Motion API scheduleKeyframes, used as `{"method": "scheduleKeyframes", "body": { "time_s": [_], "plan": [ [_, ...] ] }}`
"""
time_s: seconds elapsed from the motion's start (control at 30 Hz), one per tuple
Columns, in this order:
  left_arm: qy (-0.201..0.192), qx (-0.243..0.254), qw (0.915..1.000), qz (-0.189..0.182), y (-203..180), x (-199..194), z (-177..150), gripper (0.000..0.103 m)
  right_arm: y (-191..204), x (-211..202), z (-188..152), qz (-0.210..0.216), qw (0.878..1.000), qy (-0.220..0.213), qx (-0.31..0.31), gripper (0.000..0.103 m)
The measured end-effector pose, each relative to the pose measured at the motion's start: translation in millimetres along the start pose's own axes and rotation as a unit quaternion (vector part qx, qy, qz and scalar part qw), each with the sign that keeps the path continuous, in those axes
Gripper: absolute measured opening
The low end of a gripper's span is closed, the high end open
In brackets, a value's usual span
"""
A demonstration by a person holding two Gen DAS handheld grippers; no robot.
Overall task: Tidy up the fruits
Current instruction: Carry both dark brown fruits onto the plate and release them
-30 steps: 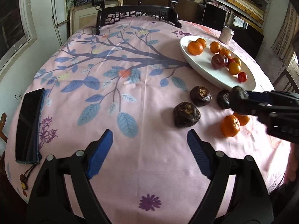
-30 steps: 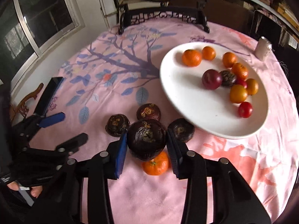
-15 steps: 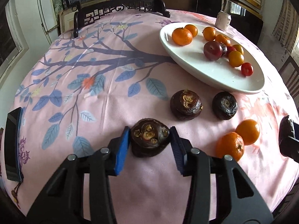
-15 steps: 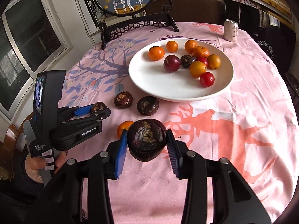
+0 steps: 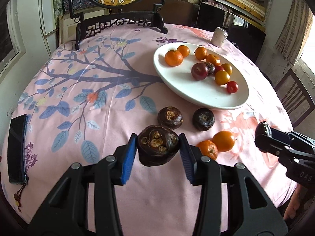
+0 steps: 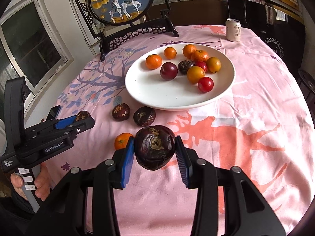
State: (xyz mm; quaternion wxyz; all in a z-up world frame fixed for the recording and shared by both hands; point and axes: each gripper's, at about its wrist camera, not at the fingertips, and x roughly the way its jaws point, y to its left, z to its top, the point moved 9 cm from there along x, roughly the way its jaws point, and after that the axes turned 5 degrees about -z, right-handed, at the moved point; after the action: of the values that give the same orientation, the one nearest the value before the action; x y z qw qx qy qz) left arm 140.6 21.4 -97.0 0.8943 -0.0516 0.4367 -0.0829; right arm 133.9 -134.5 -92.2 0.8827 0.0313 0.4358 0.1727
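My left gripper [image 5: 157, 153] is shut on a dark brown mangosteen [image 5: 157, 145], lifted just above the pink tablecloth. My right gripper [image 6: 154, 153] is shut on another dark mangosteen [image 6: 154, 146]. Two more mangosteens [image 5: 170, 117] [image 5: 203, 119] and two tangerines [image 5: 223, 140] [image 5: 208, 149] lie on the cloth in front of the white plate [image 5: 196, 96]. The plate [image 6: 157, 96] holds several tangerines, a plum [image 6: 169, 70], a mangosteen and red fruits. The left gripper [image 6: 78, 118] shows at the left of the right wrist view, the right gripper [image 5: 264, 133] at the right edge of the left wrist view.
A drink can [image 6: 233, 29] stands behind the plate. A framed deer picture on a dark wooden stand [image 6: 120, 2] sits at the table's far side. A black phone [image 5: 16, 147] lies at the left edge. A hand [image 6: 29, 184] holds the left gripper's handle.
My left gripper went forward, closed on a mangosteen and raised it off the cloth. My right gripper, holding its mangosteen, drew back to the right, away from the fruits.
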Motion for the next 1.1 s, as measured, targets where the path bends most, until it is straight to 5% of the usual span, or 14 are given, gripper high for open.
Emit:
{"method": "scheduleKeyframes", "body": {
  "time_s": [0.2,0.5,0.8,0.83,0.93,1.1],
  "plan": [
    [0.012,0.021,0.9996,-0.018,-16,14,46,0.044,-4,7,26,0.0,1.0,-0.004,-0.015,0.041],
    [0.003,0.04,0.9992,-0.001,-46,89,177,0.044,-50,64,121,-0.076,0.996,-0.019,-0.053,0.041],
    [0.053,0.032,0.998,-0.007,-60,161,193,0.044,-73,109,143,-0.068,0.997,0.012,-0.043,0.041],
    [0.055,0.034,0.9979,-0.007,-61,164,194,0.045,-73,110,143,-0.069,0.997,0.011,-0.045,0.042],
    [0.042,0.024,0.9988,-0.005,-57,158,201,0.077,-75,107,145,-0.088,0.995,-0.002,-0.049,0.066],
    [0.008,0.022,0.9997,-0.011,-49,107,196,0.085,-64,73,129,-0.093,0.994,0.003,-0.061,0.069]
  ]
}}
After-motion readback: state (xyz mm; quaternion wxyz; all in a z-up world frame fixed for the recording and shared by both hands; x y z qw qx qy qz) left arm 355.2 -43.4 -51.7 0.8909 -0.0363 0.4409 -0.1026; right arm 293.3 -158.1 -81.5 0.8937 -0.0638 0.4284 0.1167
